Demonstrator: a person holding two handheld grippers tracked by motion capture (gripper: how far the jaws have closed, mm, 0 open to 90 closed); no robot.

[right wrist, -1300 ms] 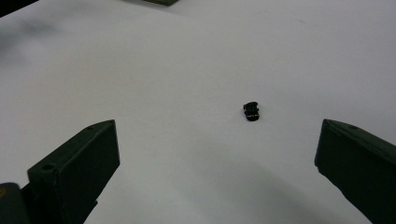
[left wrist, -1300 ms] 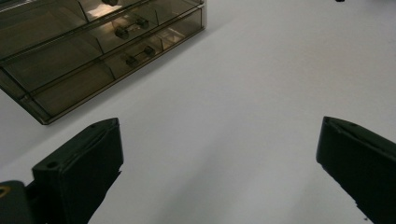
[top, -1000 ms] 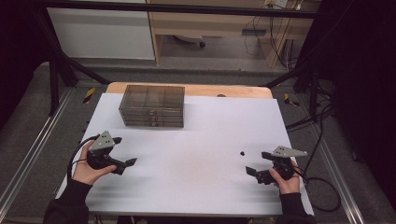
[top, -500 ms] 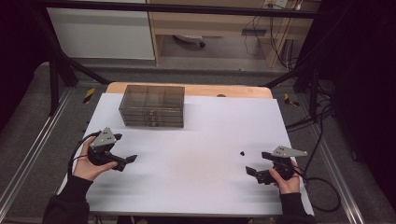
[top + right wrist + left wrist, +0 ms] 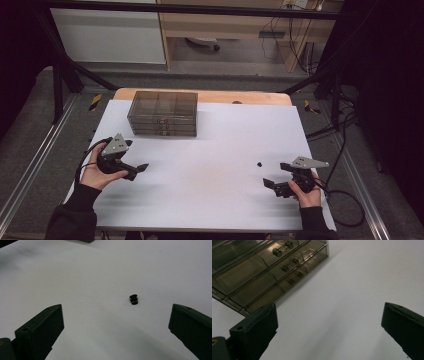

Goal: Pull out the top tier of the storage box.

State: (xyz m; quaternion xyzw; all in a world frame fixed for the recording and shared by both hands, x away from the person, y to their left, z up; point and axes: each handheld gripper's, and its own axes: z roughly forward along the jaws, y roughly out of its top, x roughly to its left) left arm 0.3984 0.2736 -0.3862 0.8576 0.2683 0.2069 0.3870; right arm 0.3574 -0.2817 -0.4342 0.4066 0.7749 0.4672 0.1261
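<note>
Resting on the white counter (image 5: 210, 145), the left hand-held gripper (image 5: 136, 169) sits near a smoky clear drawer organizer (image 5: 163, 113), jaws spread wide and empty. The right hand-held gripper (image 5: 272, 186), equally agape, faces a small black object (image 5: 134, 299) lying just ahead of it.

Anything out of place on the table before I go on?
One small black piece lies loose on the white table, ahead of the open right claw. The drawer box sits square, drawers shut.
</note>
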